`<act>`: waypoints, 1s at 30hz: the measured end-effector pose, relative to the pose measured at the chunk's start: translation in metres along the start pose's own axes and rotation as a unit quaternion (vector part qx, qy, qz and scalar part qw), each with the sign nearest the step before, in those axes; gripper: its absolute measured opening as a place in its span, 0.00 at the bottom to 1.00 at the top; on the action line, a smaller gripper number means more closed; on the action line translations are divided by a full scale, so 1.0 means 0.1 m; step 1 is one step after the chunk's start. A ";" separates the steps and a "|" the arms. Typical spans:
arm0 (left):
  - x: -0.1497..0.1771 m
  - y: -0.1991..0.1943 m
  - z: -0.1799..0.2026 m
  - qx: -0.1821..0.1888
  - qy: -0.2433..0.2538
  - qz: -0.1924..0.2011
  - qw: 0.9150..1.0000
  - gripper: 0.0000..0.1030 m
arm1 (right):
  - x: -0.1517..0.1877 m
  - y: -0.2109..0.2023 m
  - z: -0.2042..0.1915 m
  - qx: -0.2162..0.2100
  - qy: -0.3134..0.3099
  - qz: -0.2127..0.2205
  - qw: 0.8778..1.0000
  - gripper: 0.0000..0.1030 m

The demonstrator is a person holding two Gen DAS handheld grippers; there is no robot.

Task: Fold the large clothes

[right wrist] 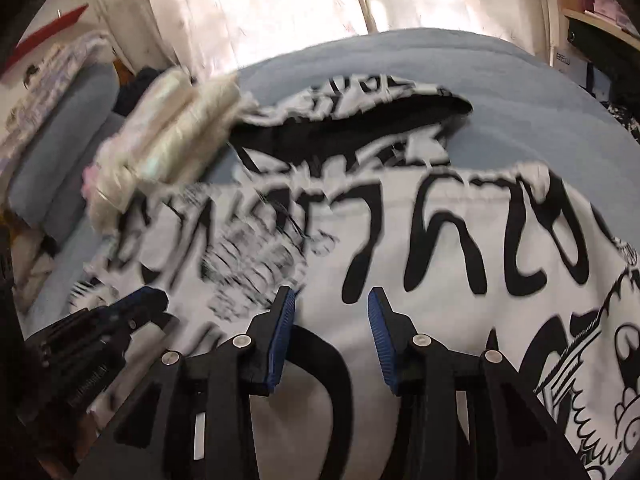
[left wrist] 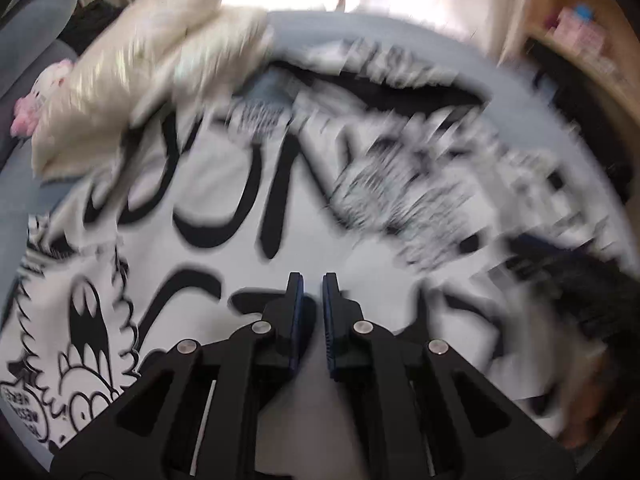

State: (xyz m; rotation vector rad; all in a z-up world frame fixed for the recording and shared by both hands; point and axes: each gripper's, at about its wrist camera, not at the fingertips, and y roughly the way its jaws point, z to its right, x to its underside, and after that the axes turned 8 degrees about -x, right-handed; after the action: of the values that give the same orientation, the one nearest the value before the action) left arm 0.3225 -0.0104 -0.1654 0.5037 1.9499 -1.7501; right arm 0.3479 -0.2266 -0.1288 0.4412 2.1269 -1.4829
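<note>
A: Clutter first: what lies around the white garment with bold black cartoon print (right wrist: 400,240)?

B: At ten o'clock a folded cream fuzzy cloth (right wrist: 168,136) overlaps its edge; beyond that, grey-blue cushions (right wrist: 64,148).

A: And underneath?

B: A pale blue bedcover (right wrist: 540,120), the garment spread flat across it. Sunlit curtains (right wrist: 260,4) at twelve, a wooden shelf (left wrist: 576,40) at two.

A: Grippers?

B: Left gripper (left wrist: 312,280) clenched on nothing, right gripper (right wrist: 332,294) released, both above the print.
</note>
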 end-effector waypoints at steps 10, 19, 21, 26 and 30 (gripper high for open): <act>0.10 -0.05 -0.89 -0.028 -0.052 0.003 0.998 0.06 | 0.35 -0.74 1.78 0.116 0.111 0.031 0.986 0.00; 0.29 -0.43 -1.45 -0.031 -0.083 -0.012 0.996 0.07 | 0.62 -1.30 1.77 0.139 0.131 0.035 0.981 0.07; 0.36 -0.60 -1.53 -0.030 -0.089 -0.008 0.996 0.07 | 0.56 -1.39 1.60 0.123 0.125 0.043 0.984 0.08; 0.48 -0.95 -1.70 -0.012 -0.113 0.001 0.994 0.12 | 0.57 -1.63 1.14 0.089 0.110 0.053 0.988 0.13; 0.71 -1.27 -1.84 0.001 -0.129 0.013 0.992 0.45 | 0.59 -1.71 0.72 0.058 0.101 0.057 0.992 0.28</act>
State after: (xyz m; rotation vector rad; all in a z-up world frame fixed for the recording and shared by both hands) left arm 0.1746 0.1537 -0.0870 0.2844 1.7529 -1.7084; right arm 0.2245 -0.3559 -0.0505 0.7707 2.1341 -1.5575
